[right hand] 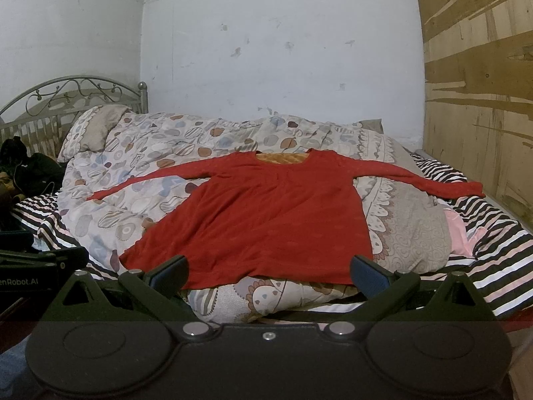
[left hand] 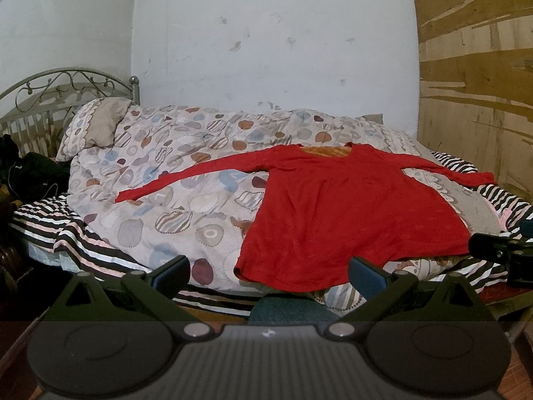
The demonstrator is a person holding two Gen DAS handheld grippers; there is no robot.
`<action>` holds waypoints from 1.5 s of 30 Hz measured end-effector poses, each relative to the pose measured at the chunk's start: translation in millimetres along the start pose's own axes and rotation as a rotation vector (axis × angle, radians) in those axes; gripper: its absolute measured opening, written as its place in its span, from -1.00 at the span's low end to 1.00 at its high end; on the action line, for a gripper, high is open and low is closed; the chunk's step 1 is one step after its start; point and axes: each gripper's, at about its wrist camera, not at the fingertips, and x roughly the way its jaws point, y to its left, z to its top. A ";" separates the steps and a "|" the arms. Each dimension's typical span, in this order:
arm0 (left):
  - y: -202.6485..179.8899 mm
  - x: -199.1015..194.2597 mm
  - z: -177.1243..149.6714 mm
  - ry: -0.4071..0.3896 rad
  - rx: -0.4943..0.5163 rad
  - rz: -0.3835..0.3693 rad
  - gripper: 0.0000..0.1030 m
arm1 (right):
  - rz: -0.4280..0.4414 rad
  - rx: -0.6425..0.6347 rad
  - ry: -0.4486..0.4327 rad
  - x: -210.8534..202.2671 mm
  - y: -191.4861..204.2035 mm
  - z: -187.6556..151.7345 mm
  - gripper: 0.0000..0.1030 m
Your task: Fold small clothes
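The left hand-held gripper [left hand: 269, 275] sits low in the bottom of its frame with its two blue-padded fingers [left hand: 175, 271] spread wide and nothing between them; it is released and hangs just short of the bed's near edge. The right hand-held gripper [right hand: 268, 273] is the same in its own view, spread and empty, its pads framing the lower hem of the garment without touching it. Both being parked side by side in front of the hem suggests the fold has not begun and each tool is lined up to take a bottom corner.

The red long-sleeved knit top with an orange inner lining at the neck [left hand: 333, 206] lies face up and flat in the centre right of the left view, hem toward the cameras, neckline away, both sleeves stretched straight out to the sides. That spread looks deliberate: it leaves the sleeves and side seams free to be brought inward. It rests on a puffy quilt printed with grey, blue and brown heart shapes [left hand: 160, 173], which lies over a black, white and pink striped bedsheet [left hand: 50, 223]; the soft, uneven quilt makes the fabric ripple.

At the right edge of the left view the other tool's dark body is cut off. The dark heap [right hand: 30, 170] at middle left, below the grey metal scrollwork headboard [right hand: 73, 93], is possibly clothing or bags with a thin cord, too dim to name
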 end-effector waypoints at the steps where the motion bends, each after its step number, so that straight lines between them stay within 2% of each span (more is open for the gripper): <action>1: 0.1 0.1 0.0 0.000 -0.001 -0.001 0.99 | 0.000 0.000 0.001 0.0 0.1 0.0 0.99; 20: 0.9 0.3 -1.2 0.005 -0.001 0.000 0.99 | 0.002 0.000 0.004 0.1 -1.3 -1.4 0.99; 27: -2.5 18.0 -1.6 0.127 0.060 0.065 0.99 | 0.003 0.025 0.051 7.3 -1.8 4.5 0.99; 30: 0.7 23.9 7.5 0.159 0.042 0.065 0.99 | -0.013 0.057 0.094 10.8 -4.6 11.2 0.99; 34: 6.1 27.8 28.2 0.162 0.019 0.051 0.99 | -0.048 0.101 0.131 19.5 -17.1 24.2 0.99; 40: 1.5 46.1 70.0 0.137 0.026 0.047 0.99 | -0.074 0.116 0.112 24.6 -34.2 48.0 0.99; 45: -12.2 82.5 108.6 0.155 0.048 0.033 0.99 | -0.098 0.152 0.104 42.8 -55.4 69.9 0.99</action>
